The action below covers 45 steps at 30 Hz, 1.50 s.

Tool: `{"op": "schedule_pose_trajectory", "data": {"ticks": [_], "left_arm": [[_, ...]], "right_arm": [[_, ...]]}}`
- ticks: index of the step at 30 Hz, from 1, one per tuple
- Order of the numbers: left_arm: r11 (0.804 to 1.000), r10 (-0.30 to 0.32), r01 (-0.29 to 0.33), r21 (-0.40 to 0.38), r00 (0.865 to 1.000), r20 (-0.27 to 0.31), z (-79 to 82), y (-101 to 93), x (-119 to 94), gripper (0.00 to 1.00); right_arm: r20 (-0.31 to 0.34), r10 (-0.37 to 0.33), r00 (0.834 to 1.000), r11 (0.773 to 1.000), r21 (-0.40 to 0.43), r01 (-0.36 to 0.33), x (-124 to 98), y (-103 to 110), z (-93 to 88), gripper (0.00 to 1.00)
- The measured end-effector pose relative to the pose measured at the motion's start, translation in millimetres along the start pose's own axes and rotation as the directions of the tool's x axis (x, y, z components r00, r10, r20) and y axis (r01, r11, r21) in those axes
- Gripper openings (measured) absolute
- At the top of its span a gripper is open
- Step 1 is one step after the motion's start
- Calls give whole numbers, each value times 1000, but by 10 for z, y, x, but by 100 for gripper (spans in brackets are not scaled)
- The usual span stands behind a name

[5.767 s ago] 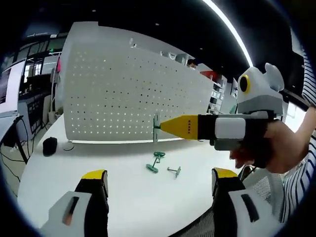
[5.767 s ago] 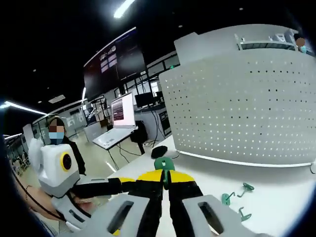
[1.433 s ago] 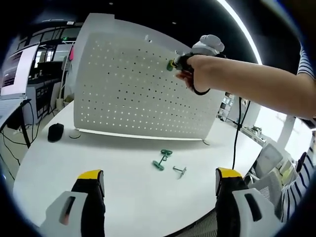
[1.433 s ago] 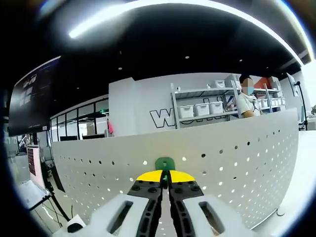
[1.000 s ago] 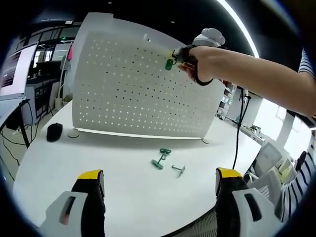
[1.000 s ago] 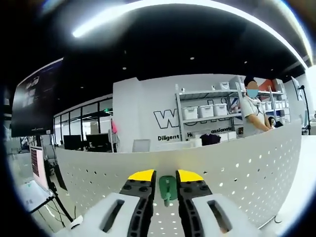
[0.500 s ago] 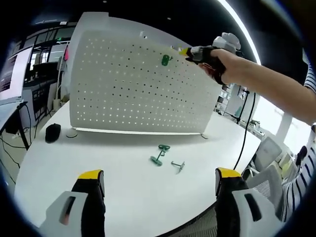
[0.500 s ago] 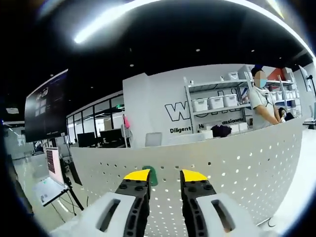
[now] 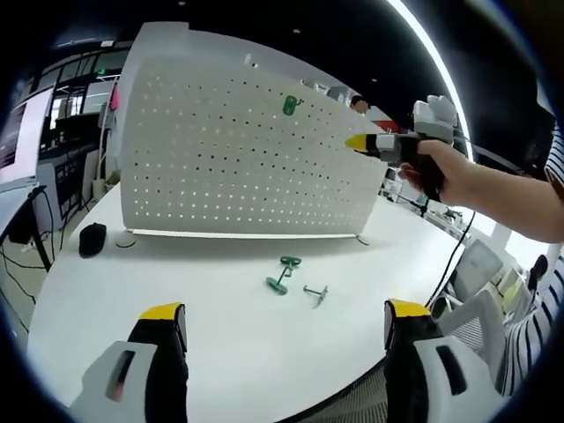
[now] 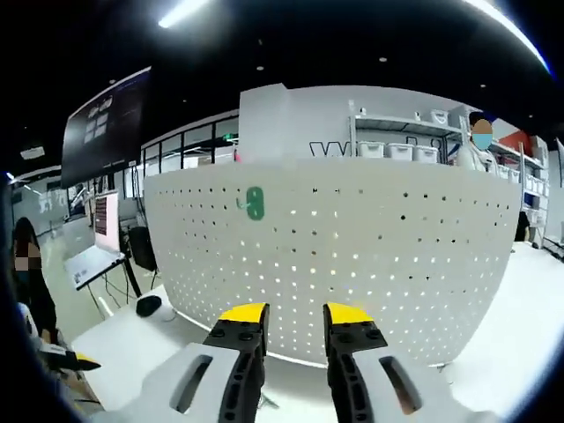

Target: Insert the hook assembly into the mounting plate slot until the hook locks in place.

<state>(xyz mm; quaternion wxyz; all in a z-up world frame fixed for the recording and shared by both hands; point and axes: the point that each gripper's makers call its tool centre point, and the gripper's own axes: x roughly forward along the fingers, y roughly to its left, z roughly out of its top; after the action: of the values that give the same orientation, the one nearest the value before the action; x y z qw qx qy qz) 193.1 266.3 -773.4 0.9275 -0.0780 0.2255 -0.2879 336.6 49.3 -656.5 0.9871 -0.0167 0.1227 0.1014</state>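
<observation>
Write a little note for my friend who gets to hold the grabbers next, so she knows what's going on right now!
Left gripper: open, holding nothing, low over the white table.
Right gripper: open, holding nothing, held in the air in front of the pegboard.
One green hook hangs near the top of the pegboard, with no gripper touching it. Whether it is locked cannot be told.
A second green hook and a small grey hook lie on the table.
Left: check the hung hook, and perhaps hang the loose ones.
</observation>
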Motion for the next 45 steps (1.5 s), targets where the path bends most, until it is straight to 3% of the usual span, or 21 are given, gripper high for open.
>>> {"op": "schedule_pose_trajectory", "data": {"ticks": [12,16,24,31,36,43,45], "left_arm": [[1000,-1,1,3,1000,-6,-15,-7,4,94],[1000,-18,18,-12,1000,17,30,-44,-4,95],[1000,-11,11,-1,1000,-1,-1,-29,1,94],[1000,0,-1,-7,998,-58,-100,10,32,92],[1000,2,-2,-15,998,-61,-108,9,32,92],[1000,-4,3,-9,997,-81,-145,4,33,93],[1000,-8,6,-13,996,-89,-160,-1,36,92]], "right_arm": [[-130,22,991,1000,-16,-24,-390,-2,-672,25],[-169,46,984,998,-31,-52,-502,91,-869,25],[-246,87,965,995,-20,-94,-731,346,-1289,25],[-326,116,938,993,2,-122,-931,462,-1631,25],[-349,105,931,994,13,-107,-1014,439,-1730,25],[-414,161,896,983,-16,-184,-1003,546,-1886,25],[-449,188,873,972,-40,-230,-969,579,-1957,25]]}}
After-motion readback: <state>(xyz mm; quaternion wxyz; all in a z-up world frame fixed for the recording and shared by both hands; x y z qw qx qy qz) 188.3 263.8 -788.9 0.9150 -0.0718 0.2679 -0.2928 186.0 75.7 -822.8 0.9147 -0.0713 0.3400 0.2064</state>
